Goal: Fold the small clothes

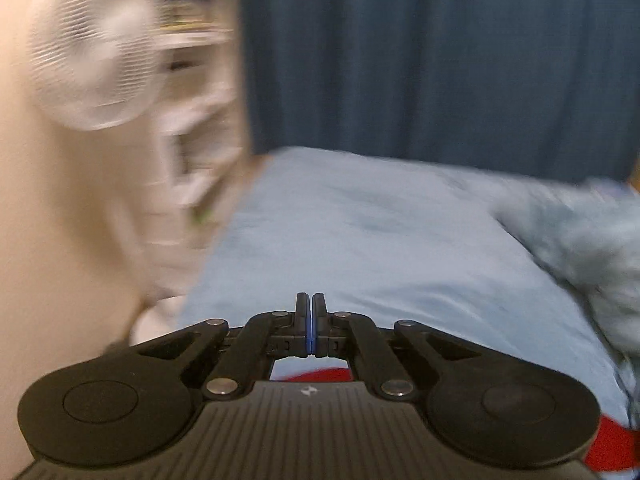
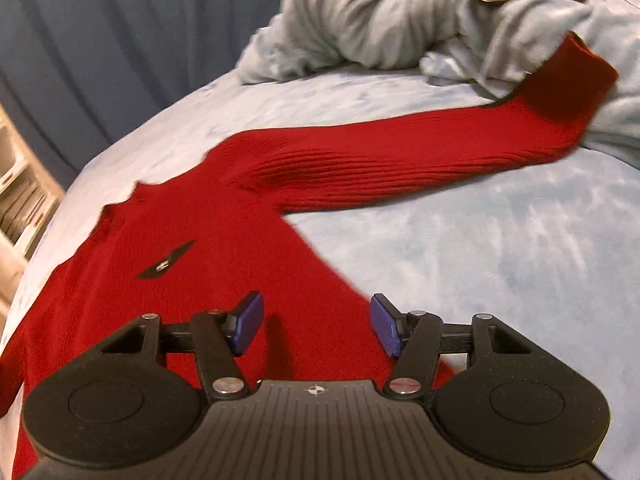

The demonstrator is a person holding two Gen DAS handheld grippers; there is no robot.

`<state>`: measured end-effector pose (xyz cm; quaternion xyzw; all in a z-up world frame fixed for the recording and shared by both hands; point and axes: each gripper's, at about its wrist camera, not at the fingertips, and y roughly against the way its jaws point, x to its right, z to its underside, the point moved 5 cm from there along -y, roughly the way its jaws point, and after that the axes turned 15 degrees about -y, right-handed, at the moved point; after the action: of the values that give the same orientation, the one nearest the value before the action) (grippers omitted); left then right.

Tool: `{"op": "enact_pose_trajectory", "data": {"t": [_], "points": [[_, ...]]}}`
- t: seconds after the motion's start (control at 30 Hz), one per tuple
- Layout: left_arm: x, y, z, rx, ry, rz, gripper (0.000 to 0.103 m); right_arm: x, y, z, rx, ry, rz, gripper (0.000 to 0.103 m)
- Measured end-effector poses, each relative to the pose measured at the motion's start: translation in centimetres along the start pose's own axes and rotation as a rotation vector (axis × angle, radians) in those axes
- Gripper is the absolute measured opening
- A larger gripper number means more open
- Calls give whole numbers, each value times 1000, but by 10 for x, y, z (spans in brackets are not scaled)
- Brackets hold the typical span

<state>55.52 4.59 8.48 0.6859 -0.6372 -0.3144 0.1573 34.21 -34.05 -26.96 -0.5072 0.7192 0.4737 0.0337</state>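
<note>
Right wrist: my right gripper (image 2: 316,322) fingers apart over red sweater (image 2: 208,280), nothing between. I'd pinch near hem edge, fold sleeve (image 2: 400,160) inward. Left gripper (image 1: 311,320) fingers together, empty.

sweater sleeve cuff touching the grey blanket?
Touching. Right wrist view: the red sweater's sleeve cuff lies up on the crumpled grey blanket, no gap visible.
</note>
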Motion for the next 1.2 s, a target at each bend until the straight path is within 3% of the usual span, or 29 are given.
{"op": "enact_pose_trajectory", "data": {"t": [0.03,0.1,0.13,0.17,0.23,0.3,0.47,0.53,0.63,0.8,0.83,0.87,0.9,0.93,1.1,1.2], "points": [[33,-6,-6,10,-23,42,0,4,-1,-4,-7,-27,-23,61],[79,-13,-6,23,-61,57,9,6,-4,-9,-29,-58,-50,61],[91,-16,-1,28,-76,59,34,6,-5,-11,-27,-62,-61,61],[94,-18,8,25,-91,56,74,4,-6,-12,-24,-56,-68,61],[82,-23,37,20,-77,-12,102,-1,-8,-11,-32,-32,-82,61],[61,-31,71,-8,-60,-45,102,-4,-8,-11,-45,-30,-98,61],[8,-69,184,-247,-58,30,102,-9,-9,-6,-60,-32,-108,61],[6,-80,226,-307,-213,30,102,-9,-12,-3,-71,-34,-98,61],[-1,-92,270,-355,-481,-28,102,-9,-16,2,-79,-16,-77,61],[9,-115,313,-373,-752,-21,102,-12,-21,8,-76,23,-55,61],[11,-121,316,-367,-779,-27,90,-13,-22,10,-75,33,-52,61],[12,-130,317,-374,-781,-28,45,-13,-23,11,-72,47,-47,61],[10,-137,317,-406,-748,-27,14,-14,-23,12,-69,58,-46,61],[7,-143,310,-427,-677,-33,11,-15,-23,13,-66,68,-45,61],[-39,-110,221,-274,-253,34,11,-13,-23,11,-75,51,-50,61],[-66,-97,151,-204,-44,23,11,-9,-21,7,-92,-4,-62,61]]}}
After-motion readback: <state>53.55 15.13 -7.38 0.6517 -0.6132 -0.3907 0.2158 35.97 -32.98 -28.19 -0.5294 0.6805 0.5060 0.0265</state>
